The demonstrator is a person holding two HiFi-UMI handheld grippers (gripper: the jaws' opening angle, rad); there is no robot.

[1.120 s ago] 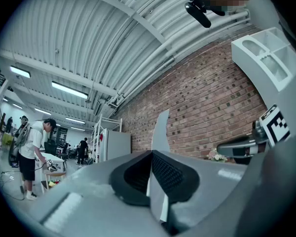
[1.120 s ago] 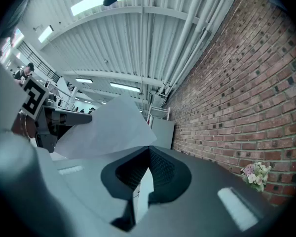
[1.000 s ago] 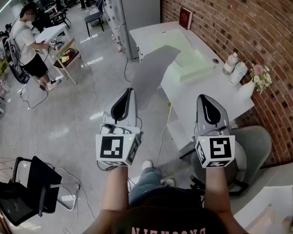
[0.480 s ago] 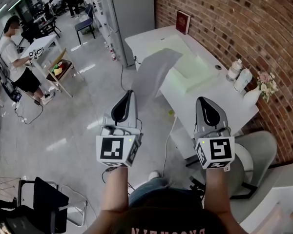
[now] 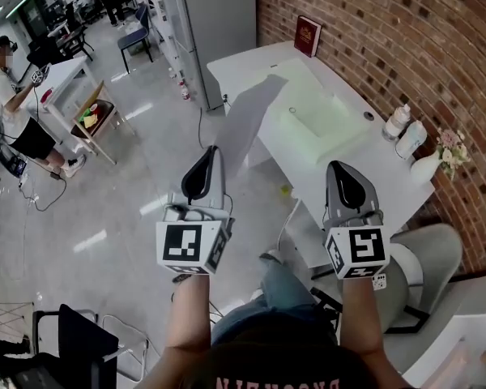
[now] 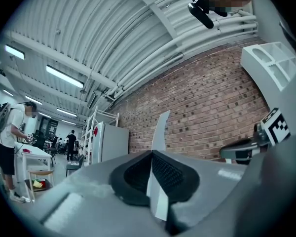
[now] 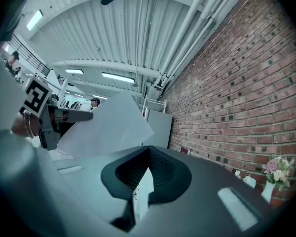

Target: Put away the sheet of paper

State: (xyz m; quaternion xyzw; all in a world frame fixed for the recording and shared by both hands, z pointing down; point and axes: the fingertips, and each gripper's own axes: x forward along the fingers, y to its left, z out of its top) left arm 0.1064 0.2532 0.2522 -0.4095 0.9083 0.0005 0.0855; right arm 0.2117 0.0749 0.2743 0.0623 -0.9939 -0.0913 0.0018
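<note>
left gripper (image 5: 211, 151) fingers (image 6: 175, 174) pinch the sheet (image 5: 251, 116), right gripper (image 5: 338, 165) fingers closed, pale tray (image 5: 332, 146) ahead.

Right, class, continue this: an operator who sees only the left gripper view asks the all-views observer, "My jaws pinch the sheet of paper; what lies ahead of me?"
Observer: A white desk stands ahead to your right, along the brick wall.
Operator: Anything on it to take the sheet of paper?
Observer: A pale green tray lies mid-desk.
Operator: Is the other gripper on the sheet too?
Observer: No; the right gripper is shut and apart from the sheet, which only the left gripper holds.
</note>
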